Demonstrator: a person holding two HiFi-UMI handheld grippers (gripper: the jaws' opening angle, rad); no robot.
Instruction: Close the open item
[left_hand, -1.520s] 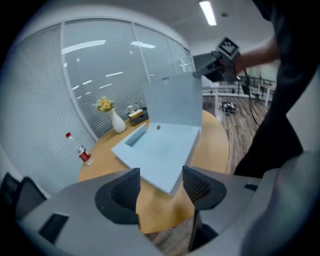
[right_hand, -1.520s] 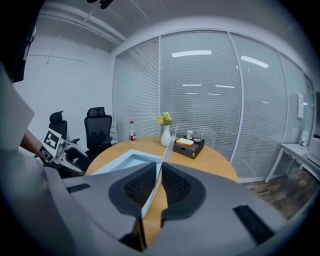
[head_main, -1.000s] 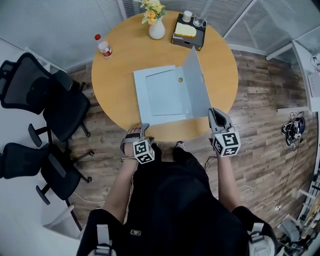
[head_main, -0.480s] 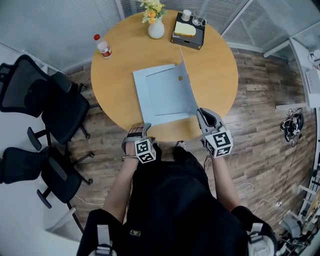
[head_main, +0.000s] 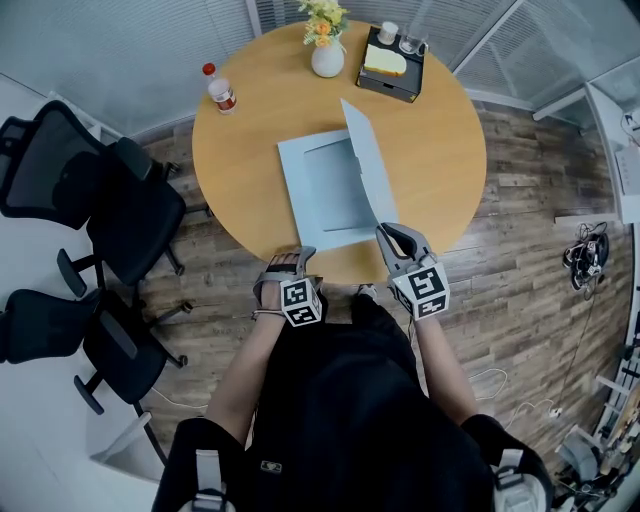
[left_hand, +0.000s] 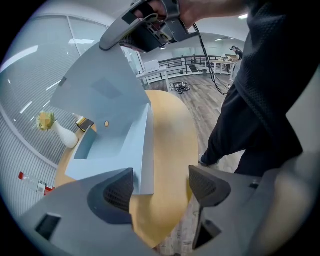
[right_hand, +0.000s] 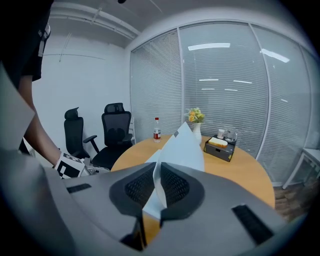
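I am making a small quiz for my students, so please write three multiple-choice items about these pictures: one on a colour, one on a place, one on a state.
1. What colour is the flat box on the table?
A) red
B) light blue
C) black

2. Where does the vase stand?
A) inside the flat box
B) at the far edge, beside the black tray
C) at the near edge

3. How is the lid?
A) lying flat, shut
B) taken off
C) raised and tilted, pinched by the right gripper

Answers:
1 B: the head view shows pale blue inside and out.
2 B: the vase is just left of the black tray in the head view.
3 C: the right gripper view shows its jaws closed on the lid's edge.
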